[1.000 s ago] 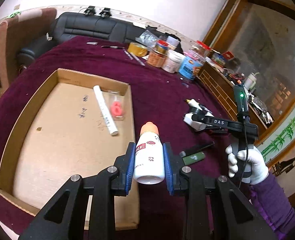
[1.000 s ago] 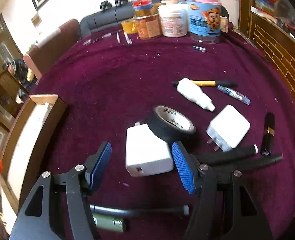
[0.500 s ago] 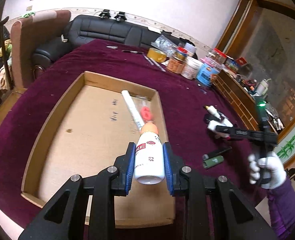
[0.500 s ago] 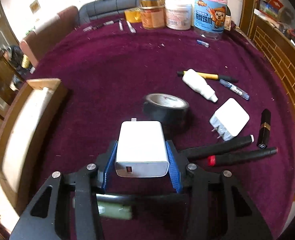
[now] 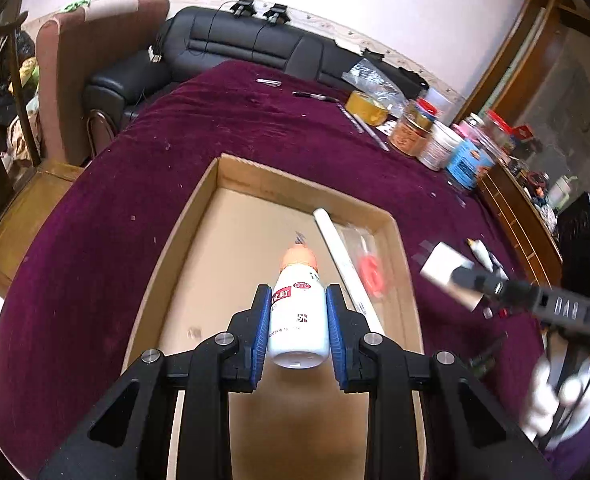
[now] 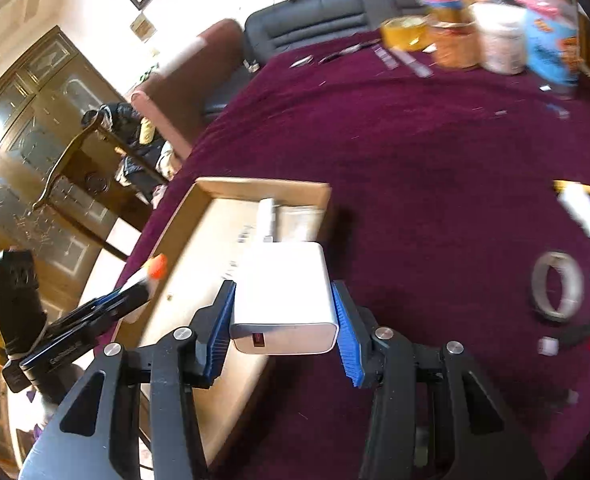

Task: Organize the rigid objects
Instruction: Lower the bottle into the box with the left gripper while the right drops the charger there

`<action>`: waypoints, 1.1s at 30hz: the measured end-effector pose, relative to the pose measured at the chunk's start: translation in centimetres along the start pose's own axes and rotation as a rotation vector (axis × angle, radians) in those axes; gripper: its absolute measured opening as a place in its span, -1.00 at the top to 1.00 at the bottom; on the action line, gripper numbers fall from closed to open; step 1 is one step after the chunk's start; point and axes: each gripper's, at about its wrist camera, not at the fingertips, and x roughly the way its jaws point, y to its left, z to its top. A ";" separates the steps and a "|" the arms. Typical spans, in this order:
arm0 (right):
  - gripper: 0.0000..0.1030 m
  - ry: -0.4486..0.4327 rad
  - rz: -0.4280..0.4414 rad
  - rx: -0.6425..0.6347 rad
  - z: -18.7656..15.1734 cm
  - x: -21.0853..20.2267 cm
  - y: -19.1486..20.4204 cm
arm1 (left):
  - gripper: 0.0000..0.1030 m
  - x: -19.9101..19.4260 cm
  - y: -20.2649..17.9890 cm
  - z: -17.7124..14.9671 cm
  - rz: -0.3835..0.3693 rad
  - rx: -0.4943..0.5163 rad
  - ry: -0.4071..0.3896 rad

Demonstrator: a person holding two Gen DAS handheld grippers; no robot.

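My left gripper [image 5: 297, 320] is shut on a white bottle [image 5: 299, 320] with an orange cap and holds it above the open cardboard box [image 5: 215, 184]. A white tube [image 5: 343, 264] and a clear bag with a red piece [image 5: 369, 270] lie in the box. My right gripper [image 6: 283, 316] is shut on a white charger block [image 6: 285, 296] and holds it over the box's right edge [image 6: 263, 188]. The charger also shows in the left wrist view [image 5: 445, 266], and the bottle in the right wrist view [image 6: 145, 280].
Jars and cans [image 5: 435, 140] and a yellow tape roll [image 5: 365, 108] stand at the far side of the purple table. A black tape roll [image 6: 557, 286], a second white charger, a small white bottle [image 6: 583, 216] and pens lie right of the box. A black sofa [image 5: 247, 44] is behind.
My right gripper lifted the white charger off the table and carried it left to the box. My left gripper moved the bottle further over the box.
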 end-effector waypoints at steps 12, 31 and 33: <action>0.12 0.049 0.032 0.099 2.7 8.8 2.3 | 0.56 7.6 4.3 4.3 -0.024 -0.160 0.121; -0.04 -0.109 -0.091 -0.099 3.0 4.2 5.3 | -0.10 1.5 4.4 3.9 -0.010 -0.168 -0.021; -0.04 -0.163 -0.129 -0.134 2.5 1.7 5.1 | -0.11 0.1 3.4 3.2 0.006 -0.142 -0.040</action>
